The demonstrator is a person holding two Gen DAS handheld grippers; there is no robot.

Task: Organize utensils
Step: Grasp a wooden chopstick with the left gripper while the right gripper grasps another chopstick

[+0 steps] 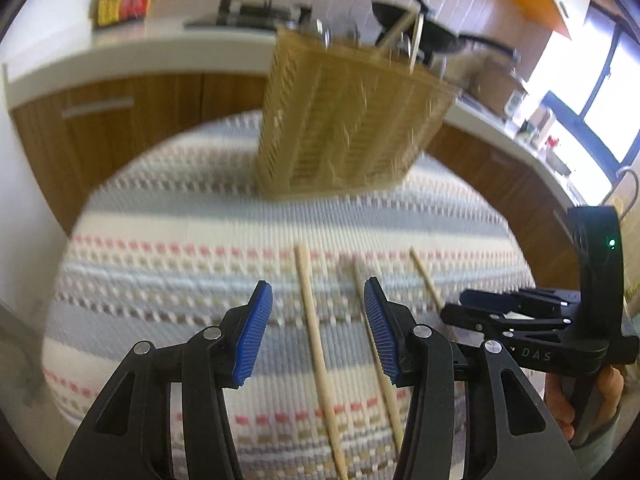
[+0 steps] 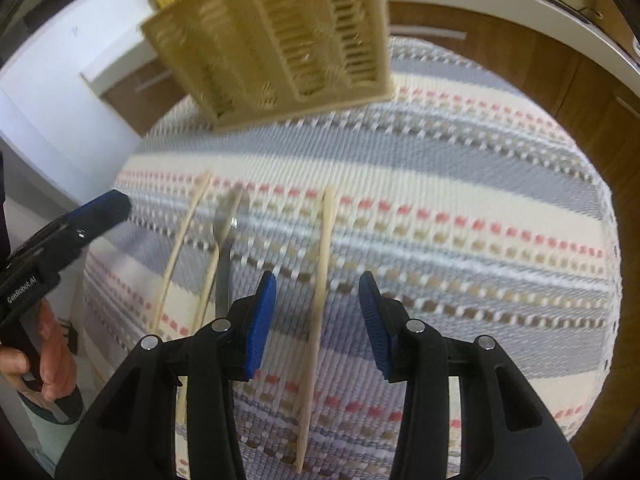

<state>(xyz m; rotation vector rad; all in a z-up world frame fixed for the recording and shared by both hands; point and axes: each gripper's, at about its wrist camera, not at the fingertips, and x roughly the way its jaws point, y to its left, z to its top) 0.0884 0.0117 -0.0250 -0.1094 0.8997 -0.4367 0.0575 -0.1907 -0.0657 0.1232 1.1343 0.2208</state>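
A woven utensil basket [image 1: 344, 120] stands at the far side of the striped cloth, with chopsticks and metal handles sticking out of its top; it also shows in the right wrist view [image 2: 276, 40]. Three wooden chopsticks lie on the cloth. My left gripper [image 1: 318, 320] is open above one chopstick [image 1: 318, 356], with a second chopstick [image 1: 380, 364] by its right finger. My right gripper [image 2: 318, 320] is open above the third chopstick [image 2: 320, 300]. A metal spoon [image 2: 226, 248] lies left of it, between the other chopsticks. The right gripper also appears in the left view [image 1: 516, 312].
The striped woven cloth [image 2: 460, 208] covers a round-looking table. Wooden cabinets with a white counter [image 1: 120, 56] stand behind, carrying a stove and a black pan [image 1: 420, 28]. A window is at the far right.
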